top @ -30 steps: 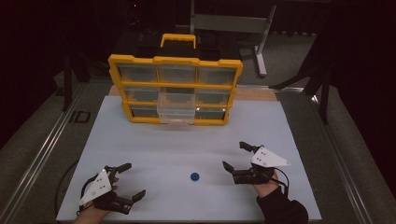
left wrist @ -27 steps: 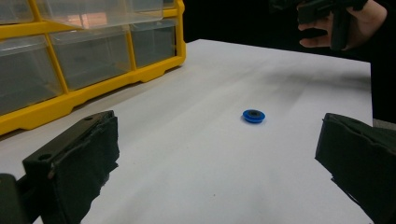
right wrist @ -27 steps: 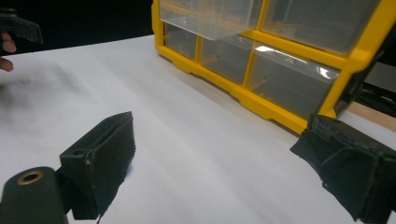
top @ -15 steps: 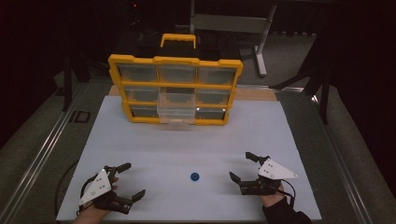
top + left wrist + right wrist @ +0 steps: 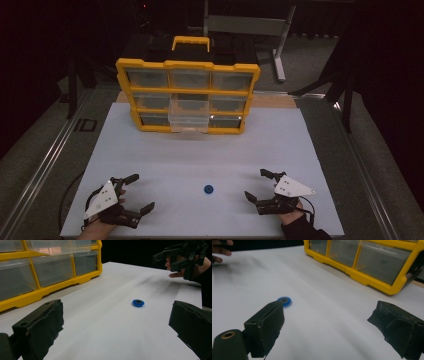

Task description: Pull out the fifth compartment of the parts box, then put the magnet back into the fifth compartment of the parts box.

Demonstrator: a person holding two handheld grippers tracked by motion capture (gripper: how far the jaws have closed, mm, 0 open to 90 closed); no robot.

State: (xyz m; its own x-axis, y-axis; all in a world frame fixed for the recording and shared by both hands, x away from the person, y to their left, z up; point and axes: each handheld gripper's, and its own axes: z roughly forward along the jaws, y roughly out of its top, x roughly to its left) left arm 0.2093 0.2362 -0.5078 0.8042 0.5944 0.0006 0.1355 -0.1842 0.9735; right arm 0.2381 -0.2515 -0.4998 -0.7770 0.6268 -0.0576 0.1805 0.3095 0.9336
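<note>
Blue ring (image 5: 208, 189) lies btwn left gripper (image 5: 134, 194) & right gripper (image 5: 258, 185), both jaws wide, near yellow organizer (image 5: 188, 95); no legible writing.

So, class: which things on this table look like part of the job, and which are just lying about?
Likely part of the job:
blue ring
yellow drawer box, one drawer pulled out
left claw and right claw, both open

Lying about:
metal stand behind the table

Dim, dark surroundings; right gripper view motion-blurred.
</note>
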